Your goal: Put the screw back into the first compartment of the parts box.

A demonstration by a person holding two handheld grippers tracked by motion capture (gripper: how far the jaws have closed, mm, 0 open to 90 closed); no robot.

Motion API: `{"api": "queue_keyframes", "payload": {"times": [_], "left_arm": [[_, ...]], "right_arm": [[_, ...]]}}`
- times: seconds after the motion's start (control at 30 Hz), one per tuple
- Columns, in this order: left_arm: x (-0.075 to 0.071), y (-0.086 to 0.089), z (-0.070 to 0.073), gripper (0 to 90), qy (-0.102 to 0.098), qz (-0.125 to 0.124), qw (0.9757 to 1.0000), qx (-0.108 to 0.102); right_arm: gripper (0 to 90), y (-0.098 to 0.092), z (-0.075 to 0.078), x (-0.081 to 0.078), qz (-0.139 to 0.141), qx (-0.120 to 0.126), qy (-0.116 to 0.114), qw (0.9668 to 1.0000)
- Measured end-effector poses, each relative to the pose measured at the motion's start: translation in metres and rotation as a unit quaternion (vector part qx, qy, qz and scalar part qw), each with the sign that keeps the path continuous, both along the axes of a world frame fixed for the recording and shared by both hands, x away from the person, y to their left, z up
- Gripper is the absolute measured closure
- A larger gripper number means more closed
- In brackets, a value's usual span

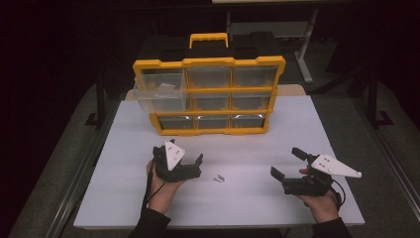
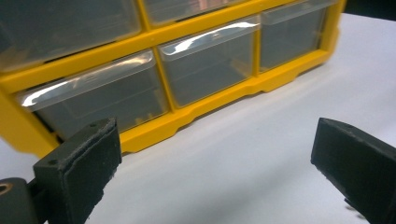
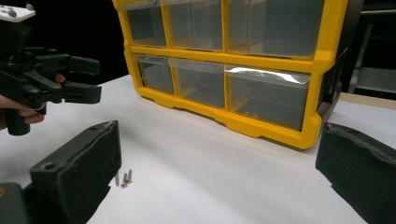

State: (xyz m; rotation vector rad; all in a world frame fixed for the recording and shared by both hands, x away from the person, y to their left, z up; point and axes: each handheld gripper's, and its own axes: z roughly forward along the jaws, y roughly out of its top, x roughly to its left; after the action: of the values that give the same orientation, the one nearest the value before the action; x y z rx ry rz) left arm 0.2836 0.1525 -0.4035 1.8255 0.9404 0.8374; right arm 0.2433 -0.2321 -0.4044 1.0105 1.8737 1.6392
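A yellow organizer (image 1: 208, 62) with clear drawers stands upright at the back middle of the white table (image 1: 257, 203). Its top-left drawer (image 1: 161, 91) is pulled out and holds something pale. A few small screws (image 1: 218, 177) lie loose on the table in front of it, also seen in the right gripper view as screws (image 3: 123, 178). My left gripper (image 1: 179, 154) is open just left of the screws, its jaws empty and facing the organizer's bottom row (image 2: 187, 116). My right gripper (image 1: 286, 162) is open farther right, empty, looking at the organizer (image 3: 261, 126) and the left gripper (image 3: 93, 79).
The table's front edge runs just in front of both hands. A metal rail (image 1: 74, 188) lines the table's left side. Behind the organizer stand dark cases (image 1: 247, 44) and a grey stand (image 1: 304, 54). Bare table surface lies between and around the grippers.
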Motion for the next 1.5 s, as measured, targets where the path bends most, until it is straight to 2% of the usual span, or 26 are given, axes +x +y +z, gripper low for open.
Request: {"api": "queue_keyframes", "payload": {"times": [0.1, 0.13, 0.17, 0.2, 0.27, 0.3, 0.33, 0.4, 0.47, 0.53, 0.6, 0.63, 0.7, 0.73, 0.77, 0.8, 0.83, 0.93, 1.03, 1.1, 1.2, 1.27, 1.3, 1.33, 1.47, 1.5], "left_arm": [[0.001, 0.006, 0.003, 1.2, -0.001, -0.031, 0.9995, -0.003], [0.001, 0.006, 0.003, 1.2, -0.001, -0.031, 0.9995, -0.003], [0.0, 0.011, 0.006, 1.2, 0.004, -0.054, 0.9984, -0.016], [0.001, 0.013, 0.007, 1.2, 0.002, -0.065, 0.9978, -0.017], [0.0, 0.013, 0.007, 1.2, 0.005, -0.071, 0.9971, -0.025], [0.0, 0.015, 0.009, 1.2, -0.004, -0.094, 0.9951, -0.032], [-0.001, 0.017, 0.01, 1.2, -0.001, -0.104, 0.9941, -0.031], [-0.001, 0.022, 0.011, 1.2, -0.002, -0.12, 0.992, -0.039], [-0.002, 0.028, 0.011, 1.2, 0.007, -0.135, 0.9891, -0.057], [-0.003, 0.033, 0.011, 1.1, 0.006, -0.152, 0.9864, -0.062], [-0.004, 0.034, 0.011, 1.2, 0.008, -0.156, 0.9856, -0.065], [-0.006, 0.039, 0.012, 1.2, 0.01, -0.168, 0.983, -0.073], [-0.007, 0.045, 0.013, 1.2, 0.01, -0.182, 0.9806, -0.07], [-0.007, 0.048, 0.013, 1.2, 0.008, -0.189, 0.9789, -0.077], [-0.007, 0.05, 0.013, 1.2, 0.008, -0.192, 0.9778, -0.084], [-0.007, 0.05, 0.013, 1.2, 0.008, -0.192, 0.9778, -0.084], [-0.007, 0.055, 0.014, 1.1, 0.009, -0.199, 0.9762, -0.086], [-0.008, 0.06, 0.013, 1.2, 0.009, -0.202, 0.9753, -0.088], [-0.011, 0.068, 0.012, 1.2, 0.007, -0.206, 0.9736, -0.099], [-0.013, 0.071, 0.012, 1.2, 0.01, -0.208, 0.9735, -0.093], [-0.014, 0.071, 0.011, 1.2, 0.01, -0.211, 0.9723, -0.099], [-0.016, 0.073, 0.009, 1.2, 0.01, -0.21, 0.9724, -0.101], [-0.016, 0.078, 0.009, 1.2, 0.017, -0.203, 0.9742, -0.097], [-0.015, 0.08, 0.009, 1.3, 0.02, -0.2, 0.975, -0.095], [-0.016, 0.086, 0.011, 6.0, 0.023, -0.195, 0.975, -0.103], [-0.017, 0.089, 0.011, 6.0, 0.018, -0.19, 0.9762, -0.103]], "right_arm": [[0.0, 0.0, 0.0, 0.0, 0.001, -0.002, 0.002, 1.0], [0.0, 0.0, -0.001, 0.001, 0.0, -0.002, 0.002, 1.0], [0.0, 0.0, -0.001, 0.001, 0.0, -0.003, 0.003, 1.0], [0.0, 0.0, -0.001, 0.002, -0.001, -0.001, 0.004, 1.0], [0.0, 0.0, -0.001, 0.002, -0.002, 0.0, 0.005, 1.0], [0.0, 0.0, -0.002, 0.003, -0.004, -0.002, 0.005, 1.0], [0.0, 0.0, -0.002, 0.003, -0.005, -0.004, 0.006, 1.0], [0.0, 0.001, -0.002, 0.004, -0.005, -0.01, 0.004, 0.9999], [0.0, 0.001, -0.003, 0.005, -0.007, -0.011, 0.007, 0.9999], [0.0, 0.001, -0.003, 0.006, -0.007, -0.014, 0.008, 0.9998], [0.0, 0.001, -0.003, 0.006, -0.008, -0.015, 0.01, 0.9998], [0.0, 0.001, -0.003, 0.007, -0.009, -0.015, 0.013, 0.9998], [0.0, 0.002, -0.004, 0.008, -0.011, -0.016, 0.013, 0.9997], [0.0, 0.002, -0.004, 0.008, -0.012, -0.017, 0.014, 0.9997], [0.0, 0.003, -0.004, 0.009, -0.011, -0.017, 0.015, 0.9997], [0.0, 0.003, -0.004, 0.009, -0.01, -0.017, 0.016, 0.9997], [0.0, 0.004, -0.004, 0.009, -0.009, -0.02, 0.018, 0.9996], [0.0, 0.007, -0.003, 0.01, -0.003, -0.023, 0.021, 0.9995], [0.0, 0.013, 0.002, 0.013, 0.012, -0.024, 0.024, 0.9994], [0.0, 0.017, 0.004, 0.015, 0.021, -0.026, 0.026, 0.9991], [0.0, 0.02, 0.005, 0.017, 0.03, -0.026, 0.03, 0.9988], [0.0, 0.027, 0.007, 0.019, 0.045, -0.036, 0.043, 0.9974], [0.0, 0.03, 0.008, 0.021, 0.053, -0.04, 0.047, 0.9967], [0.0, 0.033, 0.009, 0.022, 0.058, -0.046, 0.05, 0.996], [0.0, 0.041, 0.01, 0.025, 0.072, -0.056, 0.059, 0.9941], [0.0, 0.047, 0.011, 0.028, 0.078, -0.065, 0.065, 0.9927]]}}
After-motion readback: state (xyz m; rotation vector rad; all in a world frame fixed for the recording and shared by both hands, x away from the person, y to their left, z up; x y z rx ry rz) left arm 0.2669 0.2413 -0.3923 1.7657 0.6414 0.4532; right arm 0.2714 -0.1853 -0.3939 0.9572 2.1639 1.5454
